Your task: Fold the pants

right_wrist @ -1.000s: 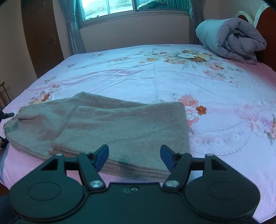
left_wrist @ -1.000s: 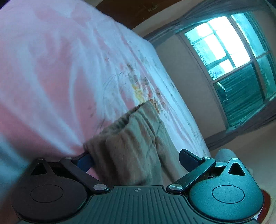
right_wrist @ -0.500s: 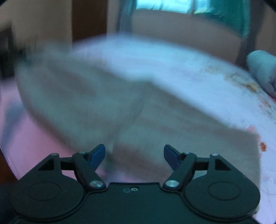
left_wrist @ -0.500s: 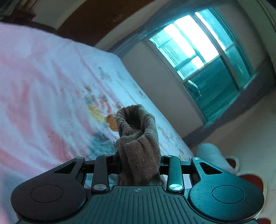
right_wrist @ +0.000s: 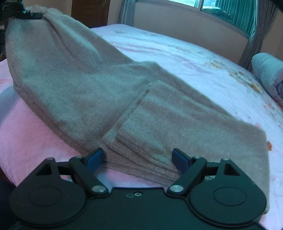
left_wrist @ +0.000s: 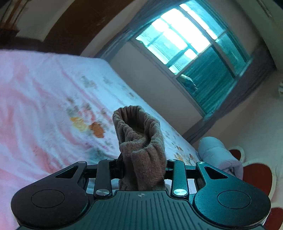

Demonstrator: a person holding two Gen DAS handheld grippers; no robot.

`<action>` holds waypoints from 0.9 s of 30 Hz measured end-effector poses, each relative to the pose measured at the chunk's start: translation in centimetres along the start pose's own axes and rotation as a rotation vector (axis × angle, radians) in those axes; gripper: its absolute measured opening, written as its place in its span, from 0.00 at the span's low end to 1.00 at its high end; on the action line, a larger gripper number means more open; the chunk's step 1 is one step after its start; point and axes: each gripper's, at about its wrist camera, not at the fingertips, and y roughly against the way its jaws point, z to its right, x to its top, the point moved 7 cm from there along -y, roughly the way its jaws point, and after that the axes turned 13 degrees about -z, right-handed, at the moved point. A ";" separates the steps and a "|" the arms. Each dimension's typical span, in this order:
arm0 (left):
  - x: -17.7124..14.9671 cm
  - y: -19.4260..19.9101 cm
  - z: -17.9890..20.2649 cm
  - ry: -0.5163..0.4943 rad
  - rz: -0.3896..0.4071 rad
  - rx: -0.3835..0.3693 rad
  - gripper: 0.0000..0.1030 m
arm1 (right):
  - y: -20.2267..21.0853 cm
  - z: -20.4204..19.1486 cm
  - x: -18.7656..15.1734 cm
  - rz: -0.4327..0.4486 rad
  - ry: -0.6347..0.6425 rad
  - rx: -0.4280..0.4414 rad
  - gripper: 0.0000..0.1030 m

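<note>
The brown-grey pants lie partly folded on the bed, their left end lifted off the sheet. My left gripper is shut on a bunched end of the pants, which sticks up between its jaws; that gripper also shows at the top left of the right wrist view, holding the raised end. My right gripper is open, its blue pads on either side of the folded near edge of the pants, low over the sheet.
The bed has a pink and white floral sheet. A rolled grey quilt lies at the far right, also in the left wrist view. A curtained window and a dark wooden door stand behind the bed.
My left gripper has shut on the end of the pants and lifted it off the bed. My right gripper has moved left and closer to the folded edge, staying open.
</note>
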 end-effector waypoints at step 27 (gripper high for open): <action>-26.1 -11.0 32.8 -0.677 -0.393 -0.088 0.86 | 8.3 28.2 -15.0 0.129 -0.743 0.076 0.75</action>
